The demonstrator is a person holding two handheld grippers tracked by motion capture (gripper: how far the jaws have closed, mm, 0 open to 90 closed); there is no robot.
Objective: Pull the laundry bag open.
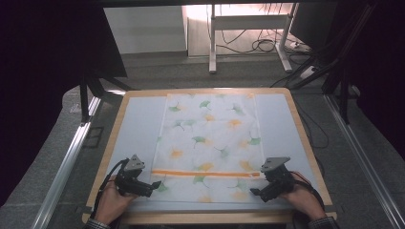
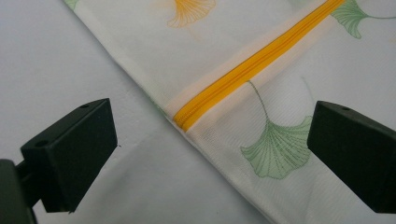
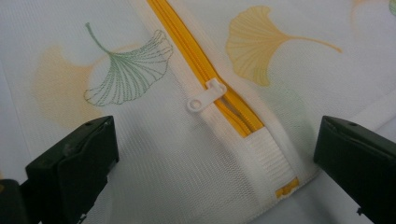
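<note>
A white mesh bag (image 1: 210,138) printed with green and orange ginkgo leaves lies flat on the table, an orange zipper (image 1: 205,173) running across its near part. My left gripper (image 1: 154,184) is open at the bag's near left corner; its jaws straddle the zipper's closed end (image 2: 184,122). At the near right corner my right gripper (image 1: 255,192) is open too. Between its jaws lies the white zipper pull (image 3: 204,97) beside a white elastic tab (image 3: 271,158). Nothing is held.
The bag rests on a pale grey mat (image 1: 138,138) over a wooden table (image 1: 300,133). Bare mat lies left and right of the bag. Beyond the table are a grey floor, metal rails (image 1: 67,162), desk legs and cables (image 1: 262,45).
</note>
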